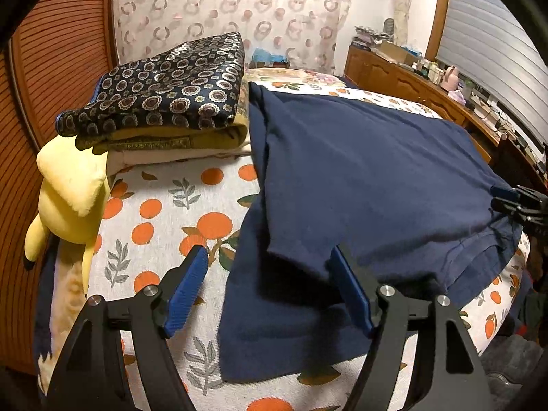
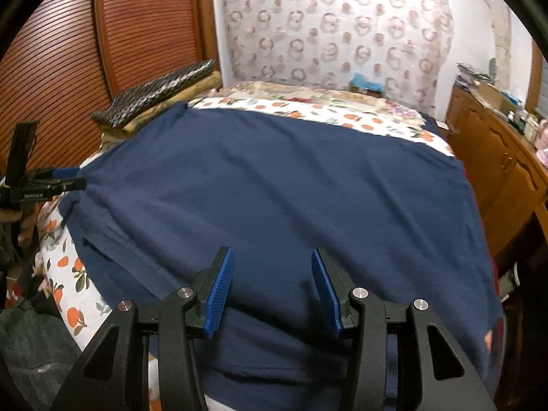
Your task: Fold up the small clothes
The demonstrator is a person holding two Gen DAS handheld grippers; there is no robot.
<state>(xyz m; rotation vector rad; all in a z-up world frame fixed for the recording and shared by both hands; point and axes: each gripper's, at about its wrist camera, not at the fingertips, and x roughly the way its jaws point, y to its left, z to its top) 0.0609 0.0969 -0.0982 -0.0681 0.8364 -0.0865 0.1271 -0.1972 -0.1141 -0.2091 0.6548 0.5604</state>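
Note:
A navy blue shirt (image 1: 359, 178) lies spread flat on the orange-print bed sheet (image 1: 164, 212). One side is folded over, and a sleeve hangs toward the bed's near edge. My left gripper (image 1: 269, 257) is open just above that folded edge, with cloth under its right finger but nothing pinched. In the right wrist view the shirt (image 2: 291, 188) fills the bed. My right gripper (image 2: 272, 253) stands open over its near part, pads apart and off the cloth. Each gripper shows in the other's view: the right gripper (image 1: 496, 197) and the left gripper (image 2: 77, 178), each at a shirt edge.
A stack of folded cloths (image 1: 161, 102) topped by a dark patterned one lies at the bed's far left, with a yellow plush toy (image 1: 68, 198) beside it. A wooden sideboard (image 1: 411, 82) with clutter runs along the right. Slatted wooden panels (image 2: 137, 34) stand at the left.

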